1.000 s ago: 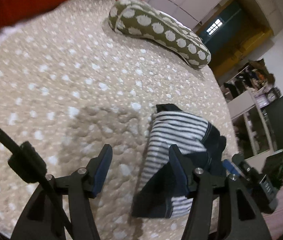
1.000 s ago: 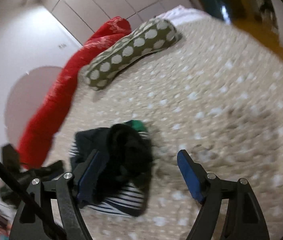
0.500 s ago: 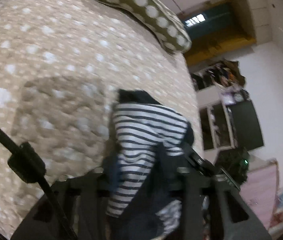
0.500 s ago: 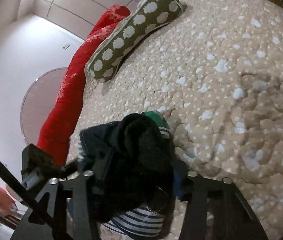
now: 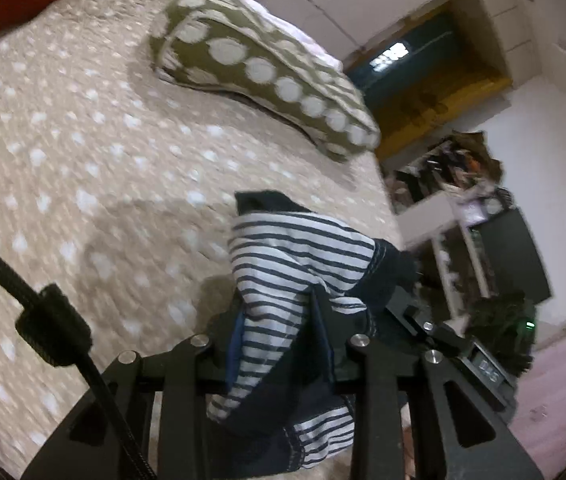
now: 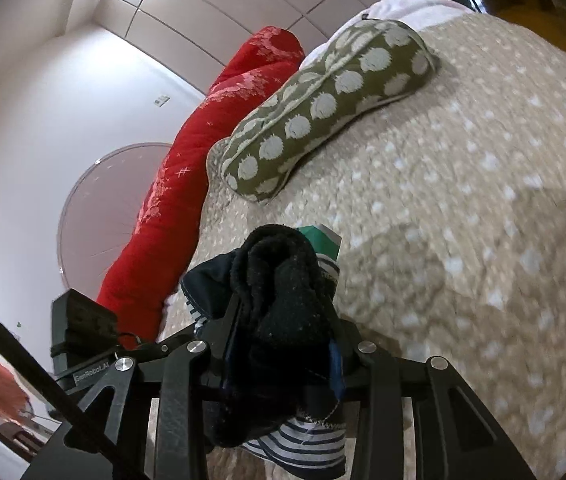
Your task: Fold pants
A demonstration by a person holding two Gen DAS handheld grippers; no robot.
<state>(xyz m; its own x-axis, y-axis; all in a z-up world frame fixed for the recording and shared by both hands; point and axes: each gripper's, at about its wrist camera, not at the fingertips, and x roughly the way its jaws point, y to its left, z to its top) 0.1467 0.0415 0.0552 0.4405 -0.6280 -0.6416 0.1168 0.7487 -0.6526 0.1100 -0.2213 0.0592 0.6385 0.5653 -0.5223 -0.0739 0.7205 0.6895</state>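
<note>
Left wrist view: the left gripper (image 5: 279,344) is clenched on the striped pants (image 5: 295,264), bunched above the beige dotted bedspread (image 5: 63,152). Right wrist view: the right gripper (image 6: 283,344) is closing on the pants' dark fleecy fold, pads pressing it. Beyond lie a green dotted pillow (image 6: 323,112) and a red blanket (image 6: 203,140).

Bed: beige quilt (image 5: 83,152) with white dots, puckered texture.
Pillow (image 6: 323,112): olive with white spots, lying at the quilt's far end.
Red cover (image 6: 203,152): rolled along the bed's edge by the wall.
Walls: white; pale panelled wardrobe doors (image 6: 211,12) behind the bed.
Doorway (image 5: 423,72): yellow frame, dark teal beyond, small bright window inside.
Shelf (image 5: 451,220): white, cluttered, beside a dark panel.
Light: glare on the upper panels.
</note>
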